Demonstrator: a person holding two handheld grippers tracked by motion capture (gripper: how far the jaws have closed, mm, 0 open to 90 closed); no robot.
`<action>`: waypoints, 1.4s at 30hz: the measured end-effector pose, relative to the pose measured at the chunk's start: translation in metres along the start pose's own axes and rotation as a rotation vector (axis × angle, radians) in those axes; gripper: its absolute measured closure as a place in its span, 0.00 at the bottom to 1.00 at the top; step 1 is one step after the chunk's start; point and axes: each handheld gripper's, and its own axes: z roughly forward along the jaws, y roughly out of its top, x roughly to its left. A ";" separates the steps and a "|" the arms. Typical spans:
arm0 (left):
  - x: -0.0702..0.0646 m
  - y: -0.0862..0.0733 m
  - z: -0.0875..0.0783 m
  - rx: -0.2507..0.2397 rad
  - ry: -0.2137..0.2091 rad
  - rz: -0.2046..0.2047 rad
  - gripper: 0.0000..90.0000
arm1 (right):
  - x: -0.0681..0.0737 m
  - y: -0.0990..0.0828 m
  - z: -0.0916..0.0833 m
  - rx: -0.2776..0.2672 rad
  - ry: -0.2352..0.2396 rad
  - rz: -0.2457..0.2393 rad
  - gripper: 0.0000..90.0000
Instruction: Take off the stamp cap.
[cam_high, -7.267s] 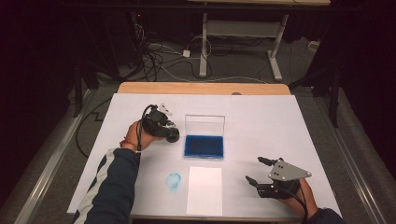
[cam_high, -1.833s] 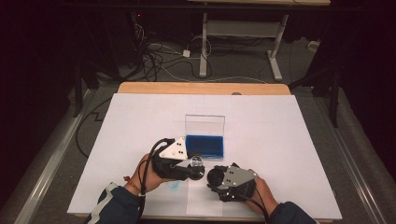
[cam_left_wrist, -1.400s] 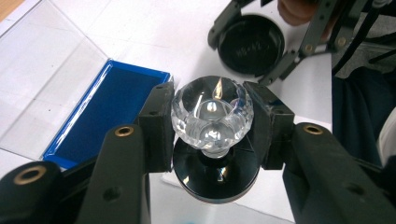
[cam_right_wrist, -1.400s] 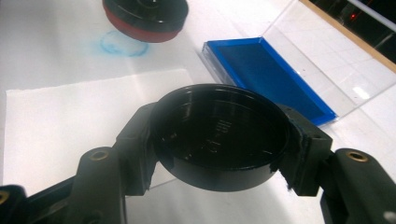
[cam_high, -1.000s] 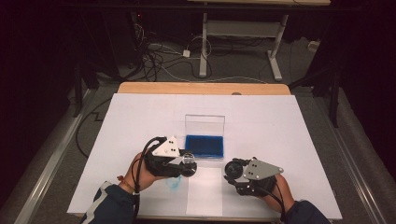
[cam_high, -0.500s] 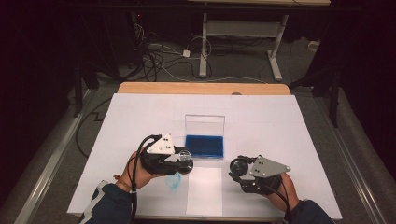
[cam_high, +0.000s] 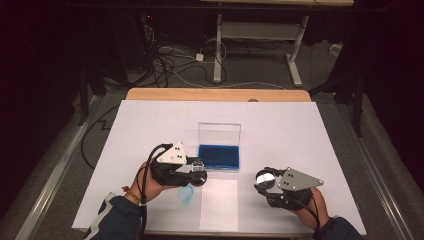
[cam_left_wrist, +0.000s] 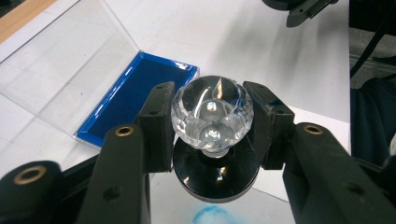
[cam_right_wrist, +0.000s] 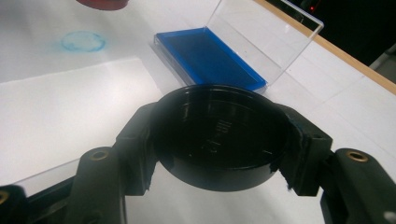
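A stamp with a clear faceted knob (cam_left_wrist: 212, 109) and a round black base (cam_left_wrist: 215, 175) sits between the jaws of my left gripper (cam_left_wrist: 212, 126), which is shut on the knob. In the high view that gripper (cam_high: 197, 172) hangs just left of the blue ink pad (cam_high: 219, 156), above a faint blue ring mark (cam_high: 186, 195). My right gripper (cam_right_wrist: 217, 144) is shut on a round black cap (cam_right_wrist: 219, 135), hollow side up. It is held (cam_high: 264, 179) right of the white paper sheet (cam_high: 218, 204).
The ink pad (cam_right_wrist: 205, 56) lies in a clear case with its lid (cam_high: 219, 134) standing open at the back. White covering spreads over the table (cam_high: 310, 130), and a wooden edge runs along the far side. Cables and desk legs lie on the floor beyond.
My right gripper has carried the black cap rightward, away from the left gripper and off the paper sheet. The left gripper with the stamp has stayed near the ink pad.
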 end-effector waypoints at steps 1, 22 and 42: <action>0.000 -0.001 0.000 0.000 0.002 -0.001 0.60 | 0.000 -0.001 -0.001 0.001 -0.002 0.002 0.43; -0.004 -0.002 0.011 0.002 -0.018 0.006 0.60 | 0.002 -0.010 -0.015 -0.007 -0.014 0.017 0.43; -0.018 0.004 0.022 -0.006 -0.051 0.037 0.60 | 0.002 -0.017 -0.021 -0.006 -0.033 0.037 0.43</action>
